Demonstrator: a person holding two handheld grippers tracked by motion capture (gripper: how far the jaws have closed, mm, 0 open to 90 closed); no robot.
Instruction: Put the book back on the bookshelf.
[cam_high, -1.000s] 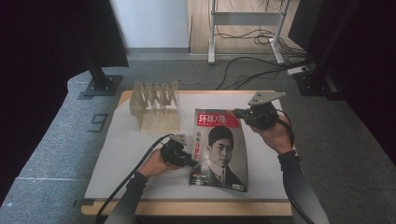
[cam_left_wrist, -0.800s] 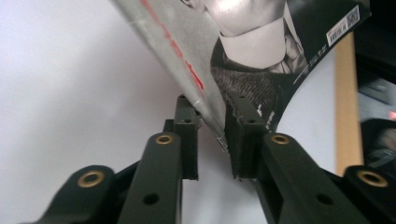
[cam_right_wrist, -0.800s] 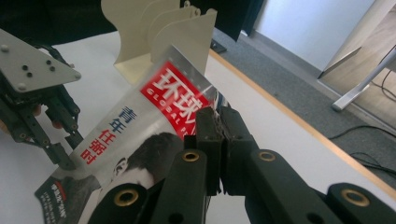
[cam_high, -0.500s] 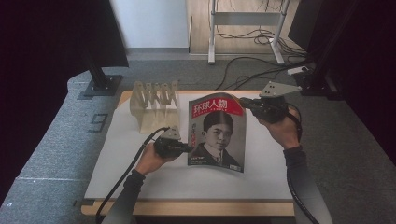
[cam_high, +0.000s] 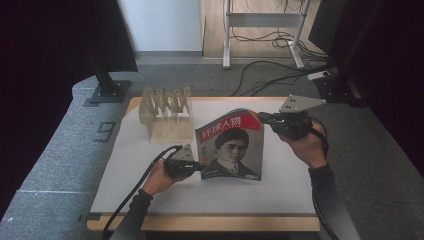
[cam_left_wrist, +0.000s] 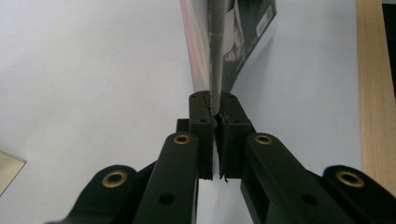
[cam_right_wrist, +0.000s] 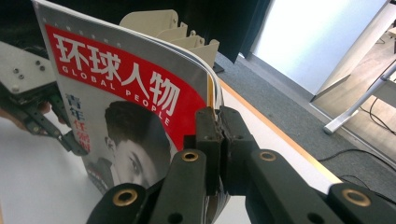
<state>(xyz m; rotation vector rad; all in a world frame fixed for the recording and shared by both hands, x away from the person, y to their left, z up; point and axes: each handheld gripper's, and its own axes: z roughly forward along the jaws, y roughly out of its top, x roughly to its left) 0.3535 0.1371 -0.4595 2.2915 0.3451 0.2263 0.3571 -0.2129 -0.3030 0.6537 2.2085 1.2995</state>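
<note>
My left tongs (cam_high: 200, 166) and right tongs (cam_high: 261, 118) both pinch the magazine (cam_high: 231, 147) between them. It is light and floppy. I think holding two far-apart edges stops it sagging.

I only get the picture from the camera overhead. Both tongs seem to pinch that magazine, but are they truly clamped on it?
Observer: Yes. The left tongs squeeze the magazine by its edge, seen end-on.
Operator: And the right ones?
Observer: The right tongs grip the curled page edges beside the red title band.
Operator: Anything behind it?
Observer: The right gripper view shows the beige slotted rack just past the cover's top.
</note>
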